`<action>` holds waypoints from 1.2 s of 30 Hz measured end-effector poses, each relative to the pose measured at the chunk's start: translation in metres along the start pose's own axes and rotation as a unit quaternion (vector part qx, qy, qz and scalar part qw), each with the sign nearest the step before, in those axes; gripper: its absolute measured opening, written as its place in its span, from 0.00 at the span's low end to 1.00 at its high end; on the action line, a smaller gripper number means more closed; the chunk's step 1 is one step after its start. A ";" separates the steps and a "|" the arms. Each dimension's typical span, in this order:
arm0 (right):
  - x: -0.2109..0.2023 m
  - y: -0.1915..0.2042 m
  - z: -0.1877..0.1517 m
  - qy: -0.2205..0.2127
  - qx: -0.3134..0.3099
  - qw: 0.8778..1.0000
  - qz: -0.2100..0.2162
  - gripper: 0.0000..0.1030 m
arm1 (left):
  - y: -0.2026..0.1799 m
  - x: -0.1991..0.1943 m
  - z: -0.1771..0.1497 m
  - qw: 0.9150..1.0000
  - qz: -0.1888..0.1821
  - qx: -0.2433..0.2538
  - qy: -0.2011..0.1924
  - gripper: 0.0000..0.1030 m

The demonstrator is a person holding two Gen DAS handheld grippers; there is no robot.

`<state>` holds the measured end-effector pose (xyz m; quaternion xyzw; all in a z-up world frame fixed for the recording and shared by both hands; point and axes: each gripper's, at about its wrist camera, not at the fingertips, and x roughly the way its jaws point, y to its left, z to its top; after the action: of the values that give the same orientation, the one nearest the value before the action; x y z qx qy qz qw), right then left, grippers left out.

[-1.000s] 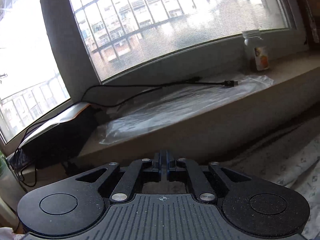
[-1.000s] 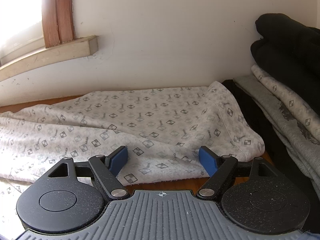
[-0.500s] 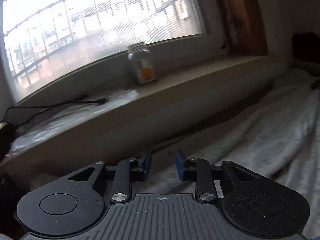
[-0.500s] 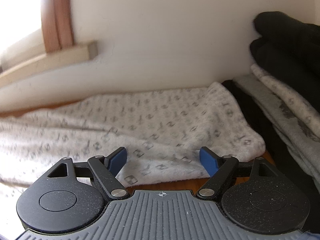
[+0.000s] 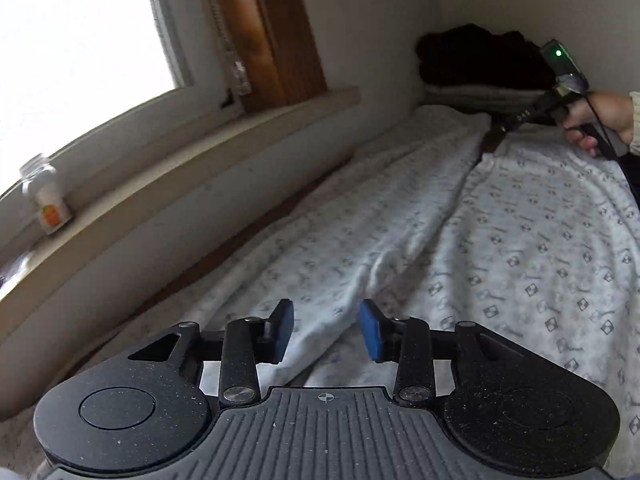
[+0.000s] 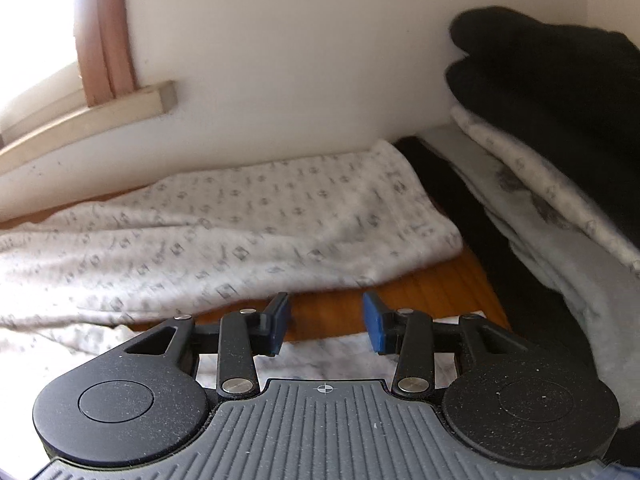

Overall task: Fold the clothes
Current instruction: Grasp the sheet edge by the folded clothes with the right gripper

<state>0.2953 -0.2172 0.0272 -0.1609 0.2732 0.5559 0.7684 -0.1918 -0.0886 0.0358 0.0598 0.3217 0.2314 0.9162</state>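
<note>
Now | your left gripper [image 5: 326,330] gapes over patterned garment [image 5: 500,240] | right gripper [image 6: 325,326] gapes at its 12 o'clock edge, holding nothing | risk: pinching one layer only, dragging cloth into folded stack [image 6: 560,140] at 2 o'clock.

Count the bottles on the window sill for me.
1. A clear bottle with a pale cap and an orange-marked label stands on the window sill, at the far left of the left wrist view. Others may sit out of frame.
</note>
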 end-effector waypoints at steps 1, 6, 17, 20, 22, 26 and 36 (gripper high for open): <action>-0.002 -0.002 -0.001 0.000 0.000 1.000 -0.002 0.40 | -0.004 0.004 0.002 1.000 0.000 0.008 0.002 0.40; -0.009 -0.011 -0.008 -0.004 -0.003 1.000 -0.010 0.40 | -0.005 0.018 0.009 1.000 -0.019 -0.001 0.003 0.38; -0.012 -0.015 -0.007 0.001 0.000 1.000 -0.020 0.41 | -0.004 0.011 0.008 0.997 -0.060 -0.039 -0.022 0.02; -0.012 -0.018 -0.002 -0.003 0.014 1.000 -0.023 0.41 | -0.008 0.012 0.000 0.997 -0.064 -0.037 -0.019 0.02; -0.011 -0.020 0.004 -0.006 0.030 0.999 -0.020 0.41 | -0.009 0.015 -0.004 0.997 -0.064 -0.040 -0.019 0.02; -0.002 -0.022 0.018 -0.001 0.071 0.997 -0.014 0.42 | -0.006 0.013 -0.006 0.996 -0.064 -0.054 -0.032 0.02; 0.023 -0.039 0.031 0.003 0.145 0.988 -0.045 0.48 | -0.006 0.008 -0.008 0.996 -0.056 -0.056 -0.047 0.02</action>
<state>0.3447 -0.1955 0.0359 -0.0618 0.3459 0.4744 0.8071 -0.1889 -0.0906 0.0233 0.0007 0.2678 0.1949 0.9436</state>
